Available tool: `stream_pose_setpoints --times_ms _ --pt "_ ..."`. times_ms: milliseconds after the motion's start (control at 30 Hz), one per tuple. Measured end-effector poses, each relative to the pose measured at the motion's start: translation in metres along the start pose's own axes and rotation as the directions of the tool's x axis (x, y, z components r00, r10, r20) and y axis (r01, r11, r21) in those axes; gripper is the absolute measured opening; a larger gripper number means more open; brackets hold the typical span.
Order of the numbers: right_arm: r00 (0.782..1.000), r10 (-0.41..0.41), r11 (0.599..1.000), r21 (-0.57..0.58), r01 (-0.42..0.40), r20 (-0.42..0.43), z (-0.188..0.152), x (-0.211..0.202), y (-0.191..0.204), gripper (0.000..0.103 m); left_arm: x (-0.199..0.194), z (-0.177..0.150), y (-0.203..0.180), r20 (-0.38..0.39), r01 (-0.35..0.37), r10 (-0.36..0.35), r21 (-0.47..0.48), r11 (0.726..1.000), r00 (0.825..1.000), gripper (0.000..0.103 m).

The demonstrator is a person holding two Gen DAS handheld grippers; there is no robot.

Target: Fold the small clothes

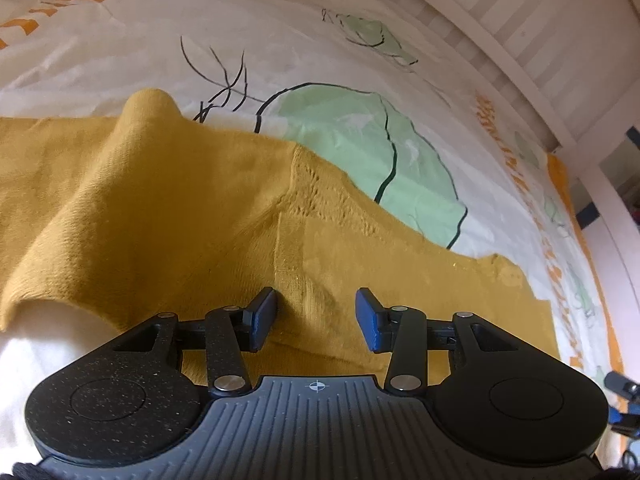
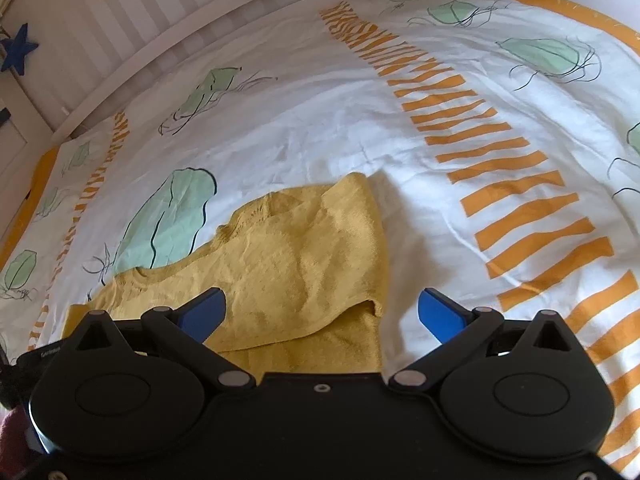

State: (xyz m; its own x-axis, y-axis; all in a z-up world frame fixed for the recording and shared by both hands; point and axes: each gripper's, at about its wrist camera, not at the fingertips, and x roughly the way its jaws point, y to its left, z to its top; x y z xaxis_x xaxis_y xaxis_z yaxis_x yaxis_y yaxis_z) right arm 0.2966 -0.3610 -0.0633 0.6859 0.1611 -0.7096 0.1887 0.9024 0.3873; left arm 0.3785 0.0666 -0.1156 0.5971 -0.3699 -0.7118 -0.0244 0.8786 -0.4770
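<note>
While folded, mustard knit sweater lies rumpled | left gripper jaws part-open, empty | right gripper jaws wide, empty

**Home bedroom, likely a child's**

Everything is lying on a bed: a white duvet cover printed with green leaves and orange stripes is covering it. White slatted bed rail is running along the far edge. Blue star decoration is hanging beside white furniture at left.

A sunlit bed cover with orange stripes and green leaves meets a white slatted bed rail
</note>
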Motion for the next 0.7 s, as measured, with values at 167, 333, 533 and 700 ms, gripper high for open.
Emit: stream_pose_setpoints --times_ms 167,333,533,700 --pt "1.0 0.001 1.0 -0.014 -0.001 -0.014 -0.001 0.005 0.003 0.102 -0.005 0.002 -0.006 0.037 -0.118 0.118 0.004 0.993 0.992 0.042" --pt "1.0 -0.011 0.998 -0.069 0.01 -0.017 -0.003 0.009 0.012 0.102 -0.006 0.002 -0.008 0.058 -0.159 0.158 0.019 0.987 0.986 0.043" --pt "0.999 -0.005 0.99 -0.143 -0.002 -0.048 -0.014 0.016 0.027 0.102 -0.001 0.0 -0.013 0.019 -0.075 0.074 0.03 0.997 0.997 0.042" --pt "0.998 0.018 0.982 -0.189 -0.03 -0.064 -0.023 0.02 0.037 0.102 0.002 -0.005 -0.016 0.014 -0.041 0.04 0.055 0.998 0.999 0.012"
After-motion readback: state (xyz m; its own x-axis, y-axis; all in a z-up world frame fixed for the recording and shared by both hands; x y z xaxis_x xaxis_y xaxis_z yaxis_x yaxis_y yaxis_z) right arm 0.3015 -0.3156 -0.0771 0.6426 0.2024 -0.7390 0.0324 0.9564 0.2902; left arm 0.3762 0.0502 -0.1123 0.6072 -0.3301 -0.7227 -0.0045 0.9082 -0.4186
